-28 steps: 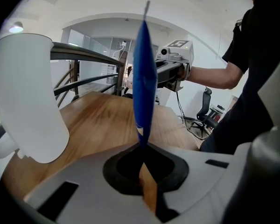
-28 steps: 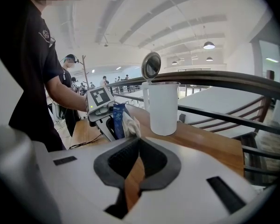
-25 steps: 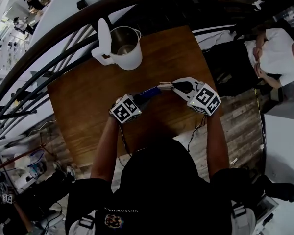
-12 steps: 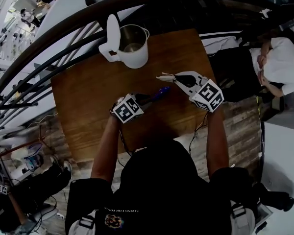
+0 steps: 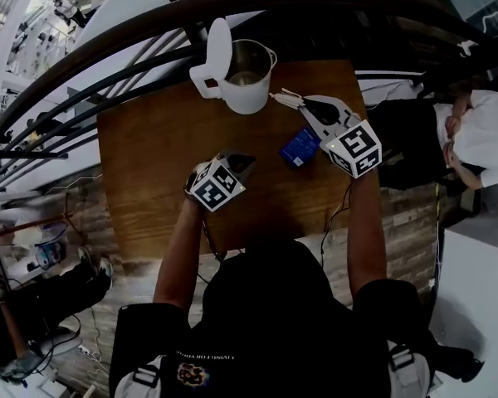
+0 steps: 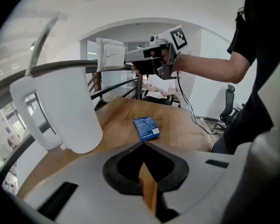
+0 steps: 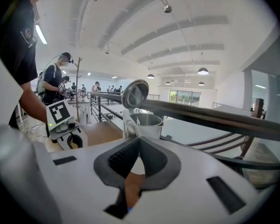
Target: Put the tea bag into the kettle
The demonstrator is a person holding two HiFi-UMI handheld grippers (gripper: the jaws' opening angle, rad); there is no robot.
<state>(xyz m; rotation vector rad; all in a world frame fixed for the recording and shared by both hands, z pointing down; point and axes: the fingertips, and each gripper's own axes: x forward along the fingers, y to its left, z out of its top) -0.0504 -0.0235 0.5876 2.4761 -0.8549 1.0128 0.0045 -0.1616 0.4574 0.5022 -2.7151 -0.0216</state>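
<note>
A white kettle (image 5: 247,80) stands at the far edge of the wooden table (image 5: 149,172) with its lid up. My right gripper (image 5: 305,104) hovers just right of it, shut on a white tea bag (image 5: 284,99) that sticks out toward the rim. In the right gripper view the tea bag (image 7: 130,123) rises from the closed jaws in front of the kettle (image 7: 150,124). A blue wrapper (image 5: 299,148) lies flat on the table. My left gripper (image 5: 244,162) hangs above the table's middle. Its jaws have just been closing and are shut, with nothing between them.
A dark curved railing (image 5: 149,31) runs right behind the kettle and the table's far edge. A person in a white top (image 5: 481,131) sits past the table's right side. The floor drops away at the table's left and near edges.
The left gripper let go of the blue wrapper, which now lies on the table. The right gripper rose and moved toward the kettle with the tea bag. The left gripper lifted a little.
</note>
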